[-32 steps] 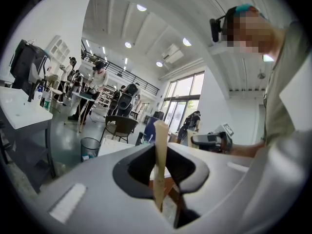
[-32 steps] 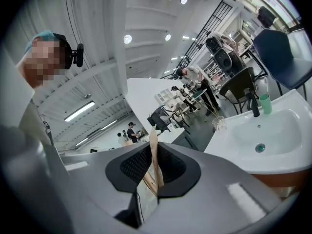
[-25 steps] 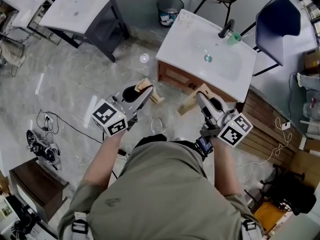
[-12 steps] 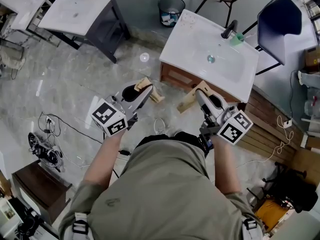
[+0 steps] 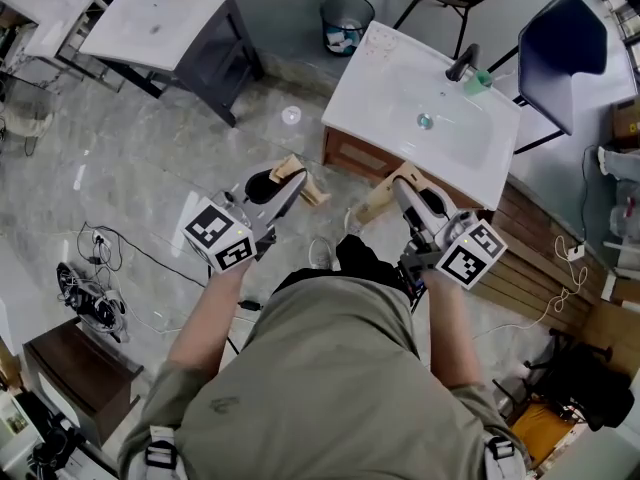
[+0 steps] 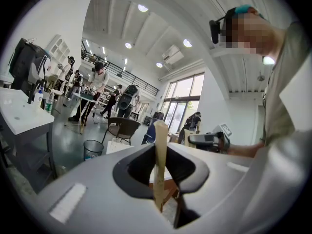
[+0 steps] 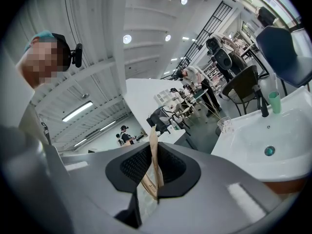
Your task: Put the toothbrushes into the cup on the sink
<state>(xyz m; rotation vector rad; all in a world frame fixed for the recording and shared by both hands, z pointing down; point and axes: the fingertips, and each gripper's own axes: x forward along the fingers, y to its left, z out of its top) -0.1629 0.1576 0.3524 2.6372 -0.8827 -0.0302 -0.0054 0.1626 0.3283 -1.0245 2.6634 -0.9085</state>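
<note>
A: Layout, biggest item first?

B: White sink (image 5: 395,93) stands ahead and to the right, well apart from both hands. Left gripper (image 5: 292,180) and right gripper (image 5: 402,190) are held level in front of the body. Each set of jaws is pinching a flat tan toothbrush: left toothbrush (image 5: 312,194), right toothbrush (image 5: 372,206). Two cups on the counter: a clear cup (image 5: 375,36) at the far left corner, and a green cup (image 5: 481,79) just beside the tap (image 5: 461,60). Cannot tell which one is meant.

A: Failure modes?

B: Judgement only.
1. Each toothbrush is pinched on its thin flat faces with a long free end, so it could swivel in the grip on the approach.
2. The clear cup sits right at the counter's corner, and a nudge from a gripper could send it to the floor.
3. The tap crowds the green cup, leaving little room on that side.
4. A toothbrush brought in level would bridge the rim and drop outside.

A: Orientation?

B: The long axis of each runs across its jaws, not along them. From above, both lie roughly level. The right toothbrush's free end points down-left toward the person's middle, and the left one slants the opposite way. In the gripper views, left toothbrush (image 6: 159,165) and right toothbrush (image 7: 154,152) stand upright, edge-on. Bristle end: cannot tell. Both would need tipping upright before the drop
</note>
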